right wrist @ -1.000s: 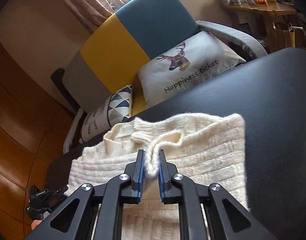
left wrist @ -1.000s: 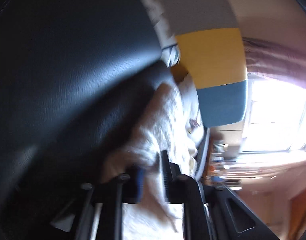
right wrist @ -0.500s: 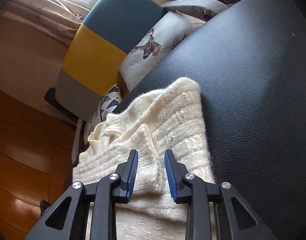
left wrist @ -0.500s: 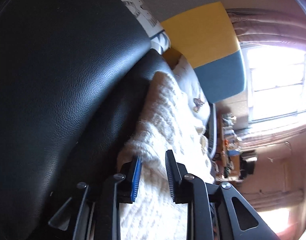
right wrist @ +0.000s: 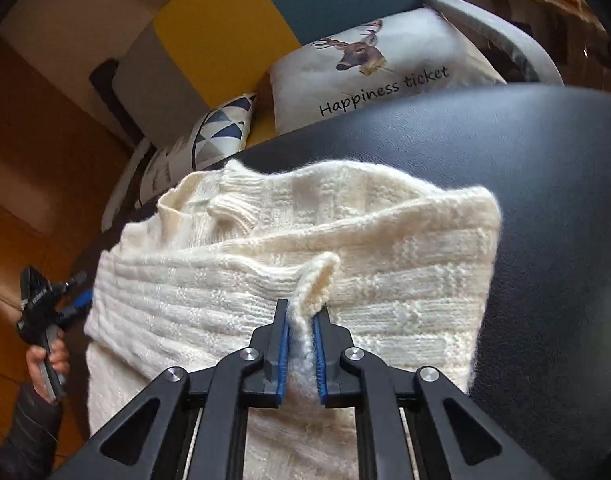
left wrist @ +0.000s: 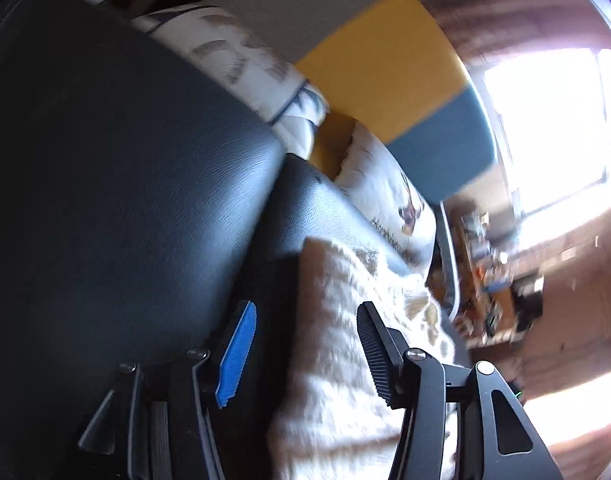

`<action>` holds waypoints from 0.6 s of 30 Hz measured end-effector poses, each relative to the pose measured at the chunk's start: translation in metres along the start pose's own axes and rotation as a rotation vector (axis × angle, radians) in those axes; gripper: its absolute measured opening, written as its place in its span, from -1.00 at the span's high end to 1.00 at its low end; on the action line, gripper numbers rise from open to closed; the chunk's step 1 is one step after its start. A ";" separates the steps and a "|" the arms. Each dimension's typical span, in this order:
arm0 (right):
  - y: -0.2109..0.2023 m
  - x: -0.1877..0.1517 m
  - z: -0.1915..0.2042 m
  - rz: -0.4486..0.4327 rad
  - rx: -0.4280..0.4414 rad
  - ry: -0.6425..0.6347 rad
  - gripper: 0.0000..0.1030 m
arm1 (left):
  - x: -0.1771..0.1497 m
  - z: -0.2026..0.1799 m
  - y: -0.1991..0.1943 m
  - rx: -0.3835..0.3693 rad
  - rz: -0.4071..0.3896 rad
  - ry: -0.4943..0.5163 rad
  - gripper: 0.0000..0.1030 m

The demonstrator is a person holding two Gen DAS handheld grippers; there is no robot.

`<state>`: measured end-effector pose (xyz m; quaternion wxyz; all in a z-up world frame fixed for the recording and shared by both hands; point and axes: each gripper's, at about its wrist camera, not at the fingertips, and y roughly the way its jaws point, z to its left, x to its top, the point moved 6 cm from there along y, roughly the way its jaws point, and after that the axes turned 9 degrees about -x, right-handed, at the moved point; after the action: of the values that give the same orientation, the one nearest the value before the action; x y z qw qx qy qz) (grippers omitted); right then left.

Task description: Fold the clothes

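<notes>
Half a second back the right gripper [right wrist: 301, 320] stood spread over the knit; now it's closing and the blue pads pinch a raised ridge of the cream sweater [right wrist: 345, 240] between them. Over on the other side, the left gripper [left wrist: 305, 354] is opening up — a second ago it was nipped on the fabric, now the jaws stand roughly half apart with the sweater's edge [left wrist: 337, 344] lying between them, neither pad pressing on it as far as the blurred view shows.

And the sweater itself? Chunky, ribbed, fuzzy-edged, lying partly folded on the black leather cushion [right wrist: 545, 168], collar rib towards the patchwork armchair and its deer pillow [right wrist: 377, 68]. Its long axis runs crosswise in the right wrist view, from the left gripper [right wrist: 49, 304] at the far-left edge across to the square corner on the right.

So here's the picture: the right gripper has the near hem's fold dead ahead and already in its grasp, so it looks the better placed to carry that edge away towards the collar
</notes>
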<state>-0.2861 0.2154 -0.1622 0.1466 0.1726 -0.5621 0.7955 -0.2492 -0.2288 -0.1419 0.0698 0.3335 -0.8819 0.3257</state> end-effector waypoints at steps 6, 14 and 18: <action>-0.031 0.020 0.018 -0.096 -0.125 -0.123 0.81 | 0.006 -0.016 0.029 -0.023 0.080 0.112 0.25; 0.000 -0.005 -0.034 -0.037 -0.290 -0.029 1.00 | -0.014 -0.058 0.025 0.257 -0.032 0.536 0.82; -0.005 -0.008 -0.038 -0.059 -0.328 -0.016 1.00 | -0.020 -0.037 0.042 0.396 0.035 0.561 0.60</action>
<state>-0.2811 0.2530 -0.1734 0.1917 0.1691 -0.6801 0.6871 -0.2641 -0.1713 -0.1422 0.2380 0.2227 -0.7536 0.5708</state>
